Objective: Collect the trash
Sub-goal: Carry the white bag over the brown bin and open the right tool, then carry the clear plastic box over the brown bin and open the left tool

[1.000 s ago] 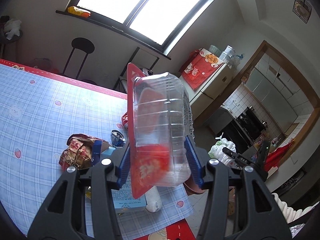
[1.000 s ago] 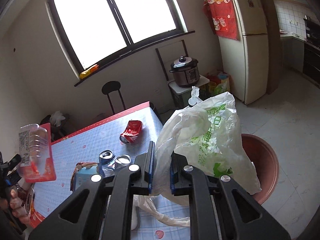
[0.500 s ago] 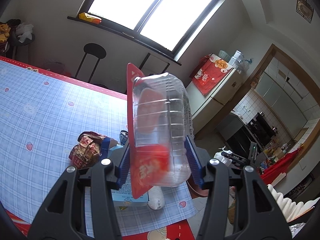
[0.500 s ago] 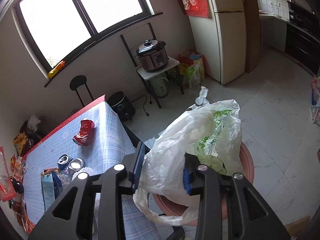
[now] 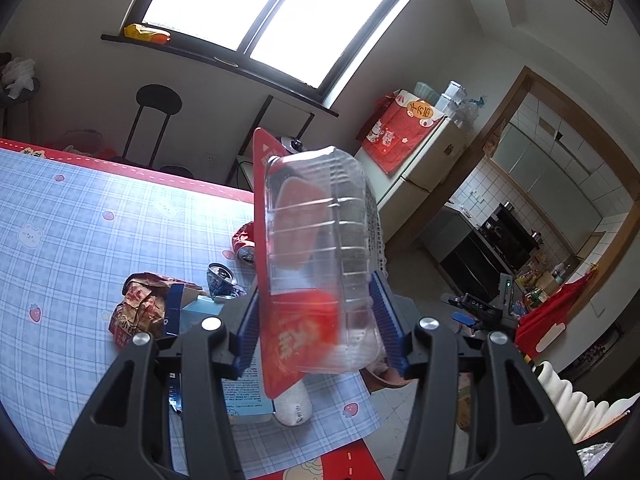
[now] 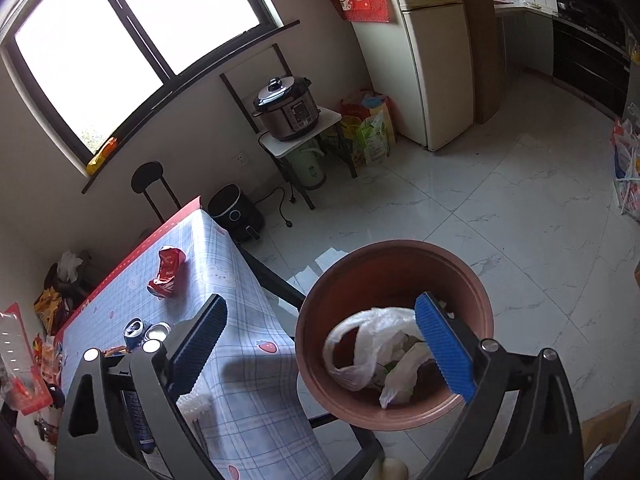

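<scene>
My left gripper (image 5: 316, 320) is shut on a clear plastic blister pack with a red card back (image 5: 316, 260), held above the table; it also shows at the left edge of the right wrist view (image 6: 20, 368). My right gripper (image 6: 320, 344) is open and empty above a brown round bin (image 6: 460, 280) on the floor beside the table. A white plastic bag (image 6: 372, 352) lies inside the bin. On the blue checked tablecloth (image 5: 80, 220) lie a crushed red can (image 6: 168, 272), two opened cans (image 6: 142, 330), a crumpled snack wrapper (image 5: 138, 308) and a blue carton (image 5: 244, 396).
A rice cooker (image 6: 288, 108) sits on a small stand by the wall, with an air fryer (image 6: 236, 212) on the floor and a black stool (image 6: 150, 180) nearby. A fridge (image 6: 432, 52) stands at the back. The floor is white tile (image 6: 520, 208).
My right gripper has opened and let go of the white plastic bag, which now lies in the brown bin. My left gripper still holds the blister pack, little moved.
</scene>
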A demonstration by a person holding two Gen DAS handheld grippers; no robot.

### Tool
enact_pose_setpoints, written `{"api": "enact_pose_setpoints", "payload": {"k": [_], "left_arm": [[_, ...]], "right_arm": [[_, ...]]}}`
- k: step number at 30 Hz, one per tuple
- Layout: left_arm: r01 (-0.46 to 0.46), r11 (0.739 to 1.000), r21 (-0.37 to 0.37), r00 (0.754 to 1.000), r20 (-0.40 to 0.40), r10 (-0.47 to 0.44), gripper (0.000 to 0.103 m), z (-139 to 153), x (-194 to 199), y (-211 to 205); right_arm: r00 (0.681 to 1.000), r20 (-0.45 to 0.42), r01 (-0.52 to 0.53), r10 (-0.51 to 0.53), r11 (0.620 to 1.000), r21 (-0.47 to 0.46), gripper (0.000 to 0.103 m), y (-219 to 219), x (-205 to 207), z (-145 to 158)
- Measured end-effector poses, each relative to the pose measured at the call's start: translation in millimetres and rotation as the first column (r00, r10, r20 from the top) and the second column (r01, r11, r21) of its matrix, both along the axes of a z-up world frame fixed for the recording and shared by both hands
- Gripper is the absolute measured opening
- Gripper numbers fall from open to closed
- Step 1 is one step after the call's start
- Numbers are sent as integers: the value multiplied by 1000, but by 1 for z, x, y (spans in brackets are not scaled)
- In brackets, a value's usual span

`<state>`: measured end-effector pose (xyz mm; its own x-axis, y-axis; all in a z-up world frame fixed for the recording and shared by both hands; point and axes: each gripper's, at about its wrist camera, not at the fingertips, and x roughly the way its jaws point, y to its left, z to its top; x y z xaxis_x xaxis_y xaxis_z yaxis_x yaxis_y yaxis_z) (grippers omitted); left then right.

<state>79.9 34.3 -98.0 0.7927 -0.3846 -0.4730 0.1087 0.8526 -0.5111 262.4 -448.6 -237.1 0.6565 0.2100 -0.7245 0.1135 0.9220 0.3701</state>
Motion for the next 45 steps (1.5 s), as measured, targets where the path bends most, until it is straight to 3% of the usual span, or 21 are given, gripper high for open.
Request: {"api": "enact_pose_setpoints", "payload": {"k": [7,13,20,37,40,41,43,45], "left_arm": [[66,998,8,998,-4,-66,52,0,13,-18],[138,990,-6,990,-29,-138,50,-11,32,-45],[233,972,41,972,-48,-231,50,-16,56,-92],[490,861,135,870,-134,-474,50,-67,168,-301],[522,839,154,852,-136,-505,58,-71,188,-336],[527,835,159,849,-136,-510,69,-71,194,-344],[513,841,173,858,-123,-499,86,-67,199,-352],[493,849,191,870,-106,-482,91,-62,197,-351]], "right_arm": [[993,94,85,-75,990,-108,98,-3,-42,34],[986,144,94,-84,994,-64,98,-5,-86,46],[979,150,153,-136,982,-111,98,-10,-128,49],[962,136,256,-236,955,-152,98,-79,-208,35],[956,146,275,-255,951,-139,98,-92,-221,33],[955,143,280,-260,950,-140,98,-94,-223,33],[953,142,290,-269,946,-148,98,-98,-227,32],[950,149,295,-273,944,-147,98,-98,-229,33]]}}
